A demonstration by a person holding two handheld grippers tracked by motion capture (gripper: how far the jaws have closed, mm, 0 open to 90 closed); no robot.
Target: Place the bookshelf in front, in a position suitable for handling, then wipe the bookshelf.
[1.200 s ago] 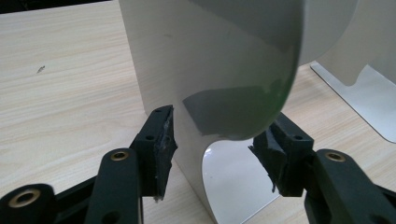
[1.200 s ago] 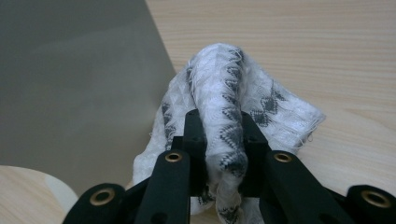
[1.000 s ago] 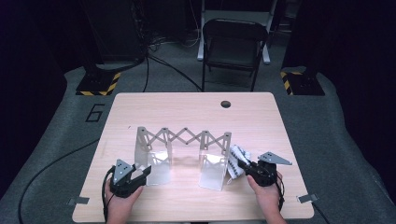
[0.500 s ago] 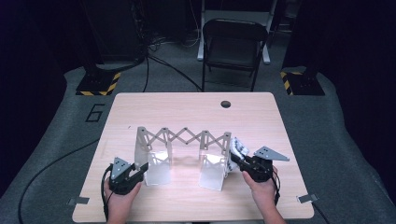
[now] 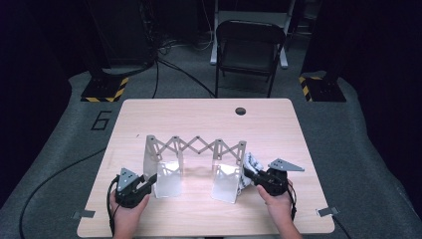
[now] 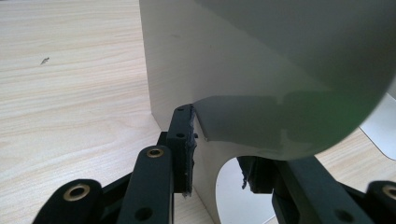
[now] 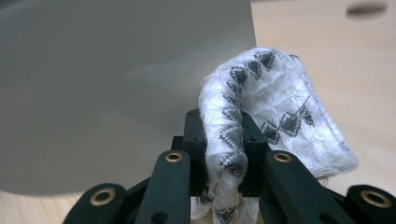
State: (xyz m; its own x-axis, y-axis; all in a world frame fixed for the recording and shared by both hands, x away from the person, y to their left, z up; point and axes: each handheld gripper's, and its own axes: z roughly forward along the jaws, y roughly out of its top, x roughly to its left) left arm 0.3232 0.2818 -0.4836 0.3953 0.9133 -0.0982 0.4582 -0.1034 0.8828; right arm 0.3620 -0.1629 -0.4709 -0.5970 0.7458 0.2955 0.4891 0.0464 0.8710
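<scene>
A folding rack with a scissor lattice (image 5: 194, 147) stands on the wooden table (image 5: 199, 114), with a pale panel at each end. My left gripper (image 5: 148, 180) is at the left panel (image 5: 166, 179). Its jaws have just been closing around that panel's lower edge (image 6: 261, 70). One pad (image 6: 184, 135) lies against the panel and the other is partly hidden behind the arched cut-out. My right gripper (image 5: 247, 177) is beside the right panel (image 5: 226, 181). It is shut on a white cloth with a grey diamond pattern (image 7: 280, 98), pinched between the jaws (image 7: 222, 119). The cloth (image 5: 251, 162) rises above the gripper.
A black folding chair (image 5: 249, 45) stands beyond the table's far edge. A round hole (image 5: 241, 110) sits near the table's back right. Yellow-black striped bases (image 5: 104, 89) and cables lie on the grey floor. A painted 6 (image 5: 101, 120) marks the floor to the left.
The left gripper's jaws have narrowed onto the left panel's edge. The right gripper keeps hold of the cloth and has barely shifted.
</scene>
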